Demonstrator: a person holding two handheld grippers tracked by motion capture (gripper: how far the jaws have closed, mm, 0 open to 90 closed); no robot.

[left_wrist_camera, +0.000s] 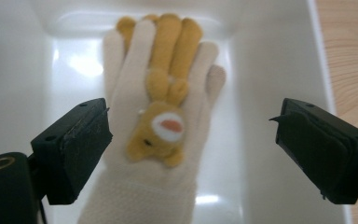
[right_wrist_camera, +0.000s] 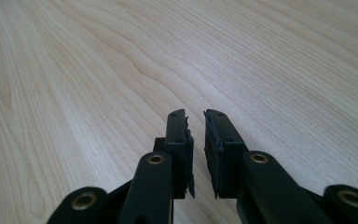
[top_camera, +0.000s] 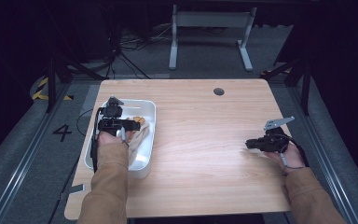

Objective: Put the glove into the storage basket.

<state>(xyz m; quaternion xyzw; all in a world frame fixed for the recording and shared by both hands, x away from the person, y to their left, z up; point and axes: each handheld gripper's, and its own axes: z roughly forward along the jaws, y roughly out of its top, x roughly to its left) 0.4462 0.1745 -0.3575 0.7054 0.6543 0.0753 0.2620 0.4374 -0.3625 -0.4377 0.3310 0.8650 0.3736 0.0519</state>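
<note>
The left gripper (left_wrist_camera: 191,154), jaws spread wide, hovers over a cream glove (left_wrist_camera: 135,186) with a bear appliqué (lying flat in the white tray (left_wrist_camera: 270,60)). Closing too shallow could pinch only the bear. The right gripper (right_wrist_camera: 196,140), nearly clenched and empty, sits over bare tabletop (right_wrist_camera: 98,70).

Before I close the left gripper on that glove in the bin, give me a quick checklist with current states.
1. Left gripper jaws open wide: ok.
2. Glove lies between the jaws, cream with an orange bear patch, flat in the white bin: ok.
3. Jaws low enough to touch the glove: cannot tell; the left gripper view looks down on it from above.
4. Bin wall clear of the jaw nearest it: cannot tell; that jaw sits close to the wall.
5. Right gripper out of the way, over bare table, jaws nearly together, holding nothing: ok.
</note>
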